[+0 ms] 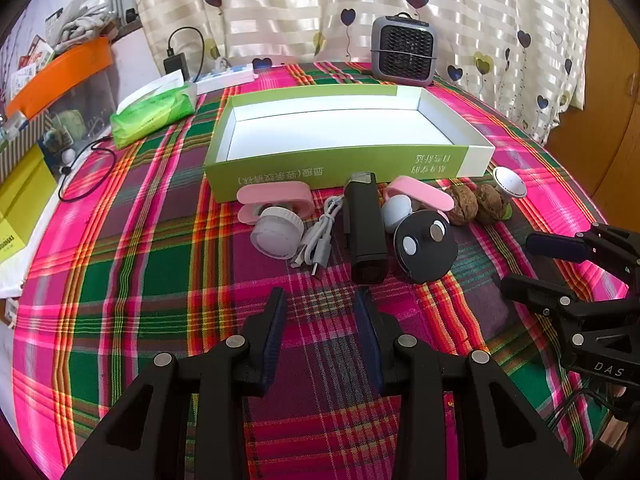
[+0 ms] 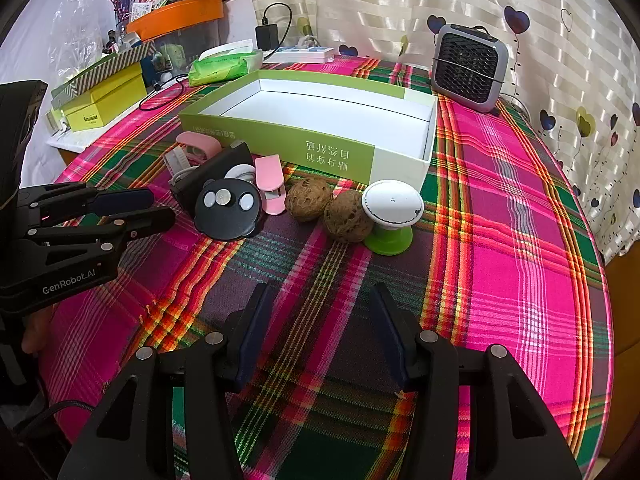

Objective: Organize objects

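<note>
An empty green and white box (image 1: 340, 160) (image 2: 280, 136) stands on the plaid table. In front of it lie a pink clip with a white round cap (image 1: 276, 232), a coiled white cable (image 1: 320, 236), a black oblong device (image 1: 364, 232) (image 2: 212, 172), a black round disc (image 1: 424, 246) (image 2: 228, 208), a second pink clip (image 1: 420, 194) (image 2: 270, 184), two walnuts (image 1: 476, 204) (image 2: 324, 204) and a white knob on a green base (image 1: 509, 186) (image 2: 392, 212). My left gripper (image 1: 320, 308) (image 2: 160, 206) is open and empty, short of the black device. My right gripper (image 2: 320, 308) (image 1: 516, 258) is open and empty, short of the walnuts.
A grey mini heater (image 1: 404, 50) (image 2: 468, 68) stands behind the box. A green tissue pack (image 1: 154, 114) (image 2: 224, 64), a power strip (image 1: 228, 76), a black cord (image 1: 86, 172) and yellow boxes (image 2: 106, 100) lie at the left. A curtain hangs behind.
</note>
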